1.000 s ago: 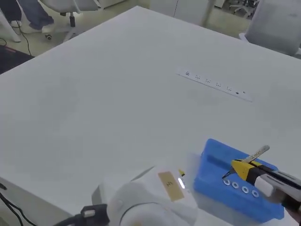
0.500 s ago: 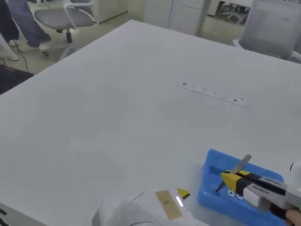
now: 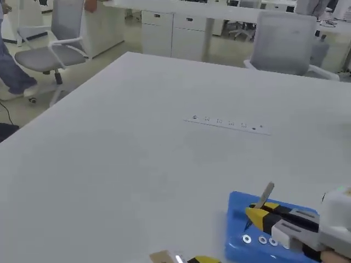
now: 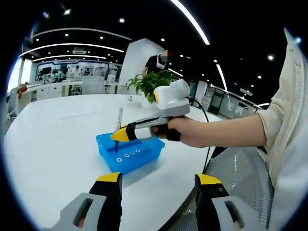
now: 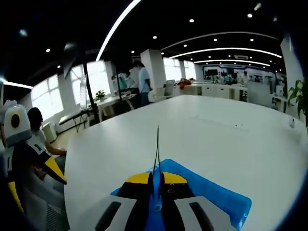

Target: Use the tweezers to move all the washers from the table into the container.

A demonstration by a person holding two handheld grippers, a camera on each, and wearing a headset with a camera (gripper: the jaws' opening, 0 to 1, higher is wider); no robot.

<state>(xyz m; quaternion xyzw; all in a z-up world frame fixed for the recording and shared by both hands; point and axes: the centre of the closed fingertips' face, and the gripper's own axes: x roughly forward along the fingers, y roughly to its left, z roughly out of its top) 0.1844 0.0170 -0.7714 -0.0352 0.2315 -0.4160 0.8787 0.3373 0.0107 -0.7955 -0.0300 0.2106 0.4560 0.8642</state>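
A blue container stands near the table's front right edge, and several silver washers lie in a row inside it. My right gripper, yellow-tipped, hovers over the container and is shut on the metal tweezers, whose tips point down into it. The right gripper view has the jaws clamped on the thin tweezers above the container. My left gripper is open and holds nothing. It faces the container, the washers and the right gripper.
A flush power socket strip is set into the white table behind the container. Office chairs stand at the far edge and on the left. A potted plant sits on the table's far side.
The head camera has tilted up, showing more of the room. The left gripper has slipped down to the picture's bottom edge. The right gripper still holds the tweezers over the container.
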